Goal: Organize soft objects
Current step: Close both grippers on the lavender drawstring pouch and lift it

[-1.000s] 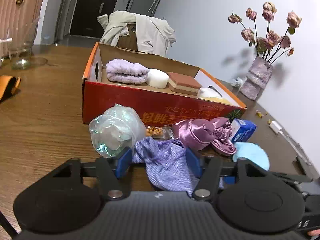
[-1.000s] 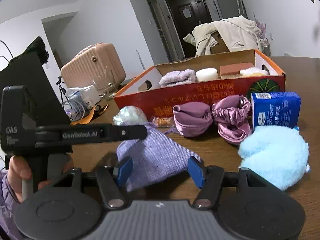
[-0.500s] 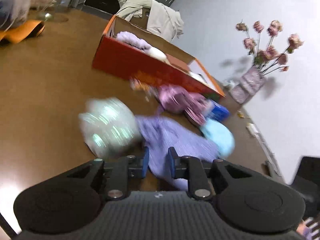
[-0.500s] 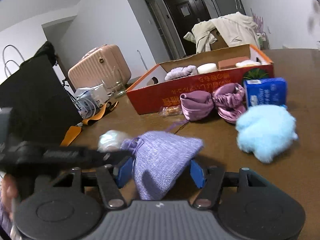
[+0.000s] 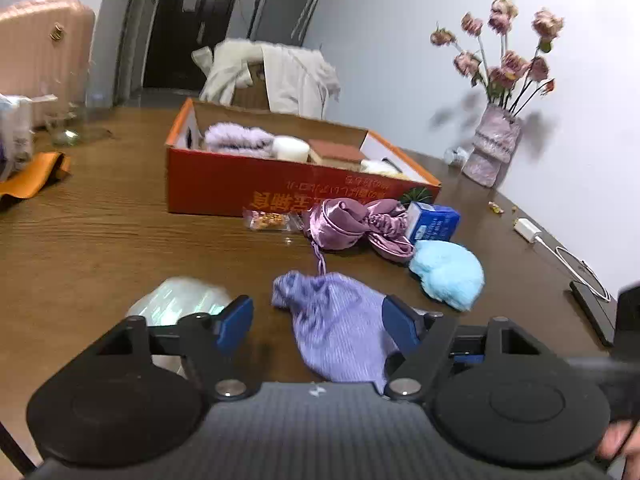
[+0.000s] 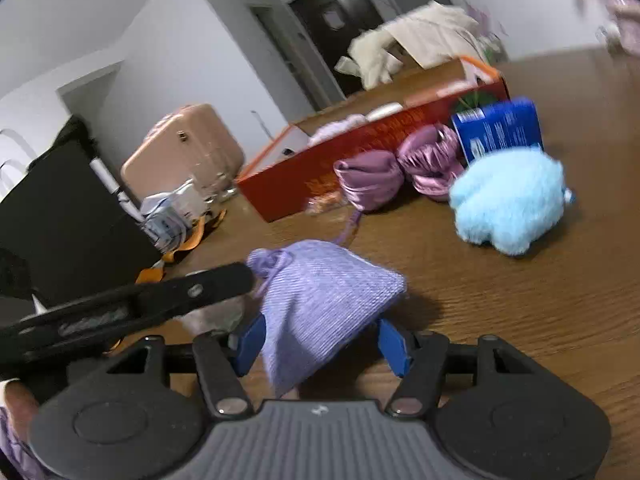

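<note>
Wooden table (image 5: pixel 100 240) fills both views, white walls and a dark door behind. Red cardboard box (image 5: pixel 256 184) sits at 12 o'clock in the left wrist view, holding a fluffy lilac towel (image 5: pixel 238 140), a white round piece and a brown block. Just in front of the box lie a snack wrapper (image 5: pixel 267 220), a pink satin bundle (image 5: pixel 352 228) and a blue carton (image 5: pixel 434 222); a light blue fluffy thing (image 5: pixel 448 274) lies at 2 o'clock. Vase of dried flowers (image 5: pixel 494 148) stands far right by the wall. Purple knit pouch (image 5: pixel 340 328) lies low centre on the table, its drawstring trailing toward the satin bundle. Left gripper (image 5: pixel 318 322) has jaws opening; the pouch sits between them, near the right finger, and the left pad is clear of it. Shiny crumpled bag (image 5: pixel 176 304) lies just outside its left finger at 9 o'clock. Right gripper (image 6: pixel 320 344) has jaws closing around the pouch (image 6: pixel 320 304), which bulges up between the blue pads (image 6: pixel 250 342); whether the pads are pressing it yet, I cannot tell. Left tool's black finger reaches in from 9 o'clock, its tip by the pouch's gathered neck. Pink suitcase (image 6: pixel 182 152) stands in the background left.
</note>
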The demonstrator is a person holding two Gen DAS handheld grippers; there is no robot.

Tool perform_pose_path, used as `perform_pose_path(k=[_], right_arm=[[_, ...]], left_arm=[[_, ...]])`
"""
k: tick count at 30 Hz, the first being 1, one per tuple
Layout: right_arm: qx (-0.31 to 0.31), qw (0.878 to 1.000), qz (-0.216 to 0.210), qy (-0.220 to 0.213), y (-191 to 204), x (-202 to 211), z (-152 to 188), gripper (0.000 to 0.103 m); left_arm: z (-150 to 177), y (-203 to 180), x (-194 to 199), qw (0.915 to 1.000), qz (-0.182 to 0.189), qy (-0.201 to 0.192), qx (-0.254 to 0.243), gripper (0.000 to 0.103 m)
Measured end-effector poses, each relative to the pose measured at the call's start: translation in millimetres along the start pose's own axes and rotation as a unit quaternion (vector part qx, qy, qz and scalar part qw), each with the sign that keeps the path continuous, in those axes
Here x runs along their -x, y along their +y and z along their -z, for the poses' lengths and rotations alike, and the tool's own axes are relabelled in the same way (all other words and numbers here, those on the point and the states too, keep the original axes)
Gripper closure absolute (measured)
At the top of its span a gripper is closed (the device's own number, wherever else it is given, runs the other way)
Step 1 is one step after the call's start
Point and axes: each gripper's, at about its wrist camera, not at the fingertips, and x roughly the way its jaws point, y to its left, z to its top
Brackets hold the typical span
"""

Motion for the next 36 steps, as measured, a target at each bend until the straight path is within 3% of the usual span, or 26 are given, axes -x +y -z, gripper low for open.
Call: perform_pose_path(k=[1, 3, 5, 6, 7, 9, 11, 14, 20, 24, 25, 29, 32, 36], right_arm=[[-0.004, 1.0, -0.003, -0.004, -1.2, -2.6, -0.7, 0.05], [-0.025, 1.0, -0.01, 0.0, -7.1, -9.7, -5.7, 0.068], [-0.032, 0.999, -0.027, 0.006, -12.3, -14.3, -10.6, 0.082], [-0.025, 0.999, -0.031, 0.008, -12.9, -14.2, -12.2, 0.084], [-0.017, 0.999, -0.032, 0.009, -13.0, -13.3, -13.2, 0.085], [-0.004, 1.0, -0.028, 0.01, -14.4, -7.1, -14.7, 0.086], [0.004, 1.0, -0.023, 0.009, -19.9, 4.2, -15.6, 0.085], [-0.001, 1.0, -0.014, 0.006, -34.5, 23.0, -15.9, 0.08], [-0.025, 0.999, -0.022, -0.002, -54.4, 33.8, -12.9, 0.072], [-0.021, 0.999, -0.028, -0.012, -54.0, 30.4, -17.9, 0.072], [-0.018, 0.999, -0.029, -0.011, -54.1, 27.8, -19.9, 0.072], [-0.015, 0.999, -0.035, -0.006, -55.9, 22.4, -22.8, 0.069], [-0.012, 0.999, -0.04, 0.0, -56.2, 19.9, -23.5, 0.069], [-0.009, 0.999, -0.041, 0.007, -53.5, 19.2, -25.7, 0.086]], left_arm=[[-4.4, 2.9, -10.4, 1.0, 0.001, 0.005, 0.002, 0.034], [-11.8, 5.6, -25.6, 0.9999, -0.008, 0.008, 0.004, 0.034], [-18.5, 9.4, -37.2, 0.9998, -0.01, 0.011, 0.011, 0.042], [-20.5, 10.8, -40.3, 0.9998, 0.002, 0.014, 0.015, 0.058], [-21.1, 10.7, -42.5, 0.9995, 0.013, 0.023, 0.02, 0.065], [-17.9, 6.9, -40.7, 0.9987, 0.024, 0.04, 0.022, 0.077], [-10.7, 0.3, -30.4, 0.9977, 0.026, 0.055, 0.029, 0.081], [8.1, -8.6, -9.7, 0.9954, 0.051, 0.064, 0.05, 0.082], [29.3, -24.2, 8.6, 0.9963, 0.032, 0.06, 0.053, 0.079], [28.0, -26.0, 12.0, 0.9978, 0.018, 0.046, 0.043, 0.049], [27.7, -26.2, 11.2, 0.998, 0.018, 0.045, 0.041, 0.047], [29.5, -24.6, 3.9, 0.9977, 0.002, 0.053, 0.042, 0.046], [30.8, -18.6, -1.7, 0.9962, 0.017, 0.059, 0.062, 0.048], [31.4, -14.6, -5.2, 0.9944, 0.039, 0.063, 0.074, 0.066]])
